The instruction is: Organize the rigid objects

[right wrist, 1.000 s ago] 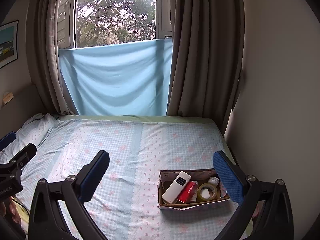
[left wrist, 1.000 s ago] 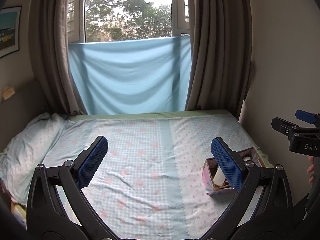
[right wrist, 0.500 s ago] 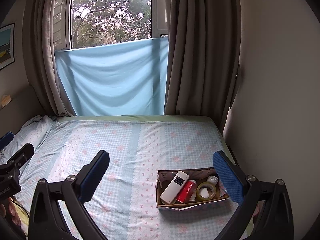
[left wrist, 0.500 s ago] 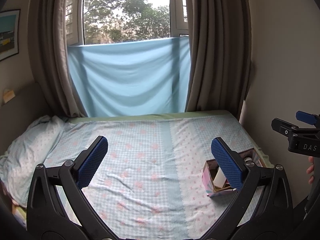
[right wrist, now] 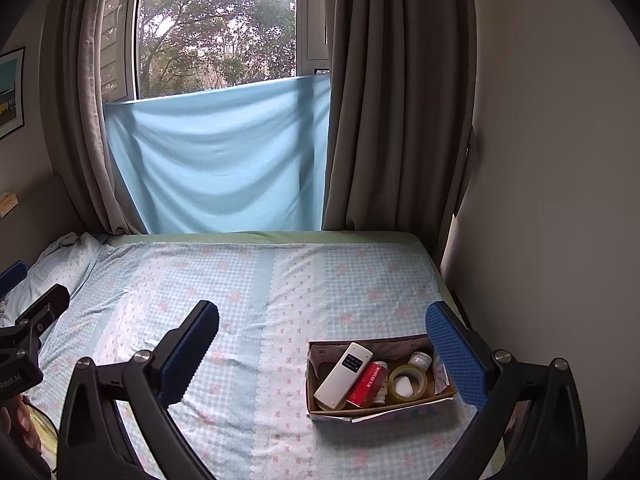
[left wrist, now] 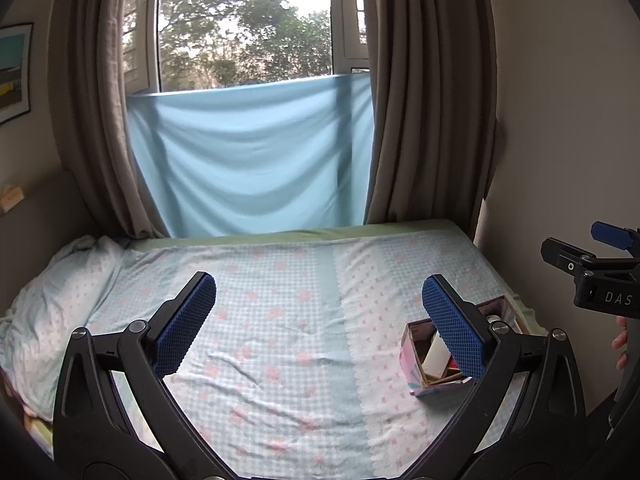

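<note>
Both grippers hang over the bed, nothing held. Left gripper [left wrist: 320, 320]: blue pads wide apart, empty, filling the lower part of the left wrist view. Right gripper [right wrist: 322, 350]: pads likewise spread wide, empty, lower part of the right wrist view.

Cardboard box [right wrist: 320, 364] sits on the bed sheet [right wrist: 248, 280], lower right of centre in the right view, near the wall-side edge of the mattress. Inside it, left to right: white remote [right wrist: 343, 376] lying diagonally, red can [right wrist: 366, 384] just beside it, tape roll [right wrist: 408, 383], and a small white-capped bottle [right wrist: 420, 359] toward the back corner. All four are touching or nearly so. The right finger's pad overlaps the box's right end in frame; can't tell if it's above or touching.

In the left view the same box [left wrist: 412, 356] is lower right, partly hidden behind the right-hand pad; only the remote's white body [left wrist: 436, 356] reads clearly.

Other gripper's body shows at the far right edge of the left view, w/ a fingertip of the person's hand [left wrist: 620, 340] below it. Pillow [left wrist: 60, 292] at mid left. Blue cloth [left wrist: 248, 152] hangs across the window, curtains [left wrist: 424, 100] either side.
</note>
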